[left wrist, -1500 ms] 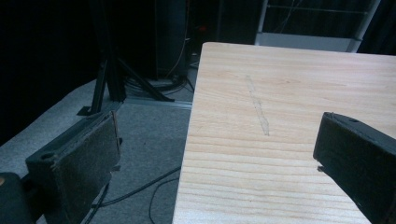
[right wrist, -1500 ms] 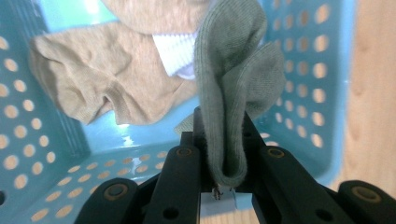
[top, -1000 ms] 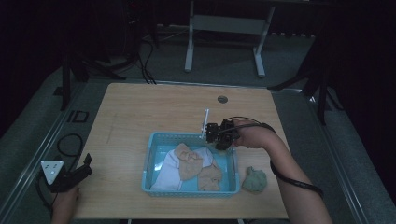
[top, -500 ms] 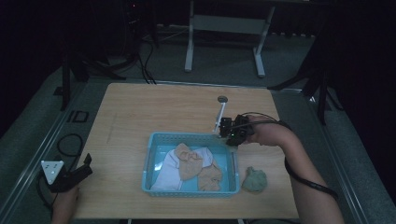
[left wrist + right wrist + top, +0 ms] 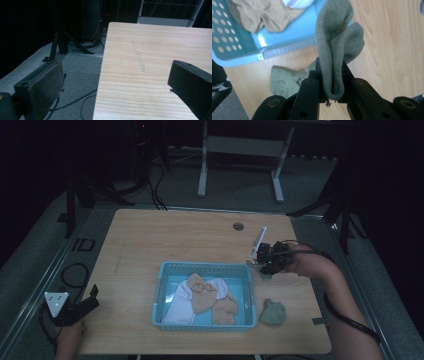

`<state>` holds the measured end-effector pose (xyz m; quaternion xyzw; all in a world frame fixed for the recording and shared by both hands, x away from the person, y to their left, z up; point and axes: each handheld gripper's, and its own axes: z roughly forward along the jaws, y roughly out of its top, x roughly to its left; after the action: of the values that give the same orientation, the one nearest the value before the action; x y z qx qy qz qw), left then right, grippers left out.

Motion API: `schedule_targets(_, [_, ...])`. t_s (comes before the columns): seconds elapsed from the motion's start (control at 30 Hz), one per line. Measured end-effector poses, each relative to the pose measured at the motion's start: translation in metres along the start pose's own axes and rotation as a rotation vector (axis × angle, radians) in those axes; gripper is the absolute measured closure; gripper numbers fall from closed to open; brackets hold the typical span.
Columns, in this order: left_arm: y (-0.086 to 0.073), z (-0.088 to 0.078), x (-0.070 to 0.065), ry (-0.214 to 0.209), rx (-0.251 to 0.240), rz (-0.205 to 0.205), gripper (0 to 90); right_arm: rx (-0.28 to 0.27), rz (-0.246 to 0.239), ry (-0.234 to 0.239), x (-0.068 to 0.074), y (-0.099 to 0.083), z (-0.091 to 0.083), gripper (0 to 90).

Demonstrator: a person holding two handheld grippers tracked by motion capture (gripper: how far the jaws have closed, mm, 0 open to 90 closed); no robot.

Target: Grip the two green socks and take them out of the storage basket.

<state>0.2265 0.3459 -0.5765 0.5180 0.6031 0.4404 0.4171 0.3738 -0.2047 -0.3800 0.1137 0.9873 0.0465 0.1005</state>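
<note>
My right gripper hovers just past the right rim of the blue basket, shut on a grey-green sock that dangles from its jaws. In the right gripper view the sock is folded and pinched between the black jaws of this gripper. A second grey-green sock lies crumpled on the table to the right of the basket, and it also appears below the jaws in the right gripper view. My left gripper rests at the table's front left edge, open and holding nothing.
The basket holds tan socks and a white-pink cloth. A round cable hole sits at the table's far middle. Bare wood stretches ahead of the left gripper. Cables lie on the floor to the left.
The right gripper has carried the grey-green sock to the right, from above the basket's far right corner to just outside its right rim. The left gripper has stayed put.
</note>
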Motion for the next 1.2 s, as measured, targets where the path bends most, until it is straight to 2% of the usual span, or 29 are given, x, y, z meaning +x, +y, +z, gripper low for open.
schedule_targets(0.27, [0.000,0.000,0.000,0.000,0.001,0.002,0.7,0.021,0.074,0.007,-0.009,-0.033,0.006,83.5])
schedule_targets(0.47, [0.000,0.000,0.000,-0.001,0.003,0.004,0.7,0.011,0.110,0.005,-0.014,-0.050,0.008,83.5])
schedule_targets(0.77, [0.000,0.000,0.000,0.000,0.003,0.003,0.7,-0.006,0.135,0.035,-0.021,-0.055,0.030,83.4])
schedule_targets(0.97, [0.000,0.000,0.000,0.000,0.004,0.006,0.7,0.007,0.161,0.055,-0.028,-0.054,0.049,83.4])
schedule_targets(1.2, [0.000,0.000,0.000,-0.001,0.001,-0.001,0.7,0.024,0.168,0.058,-0.033,-0.052,0.080,83.3])
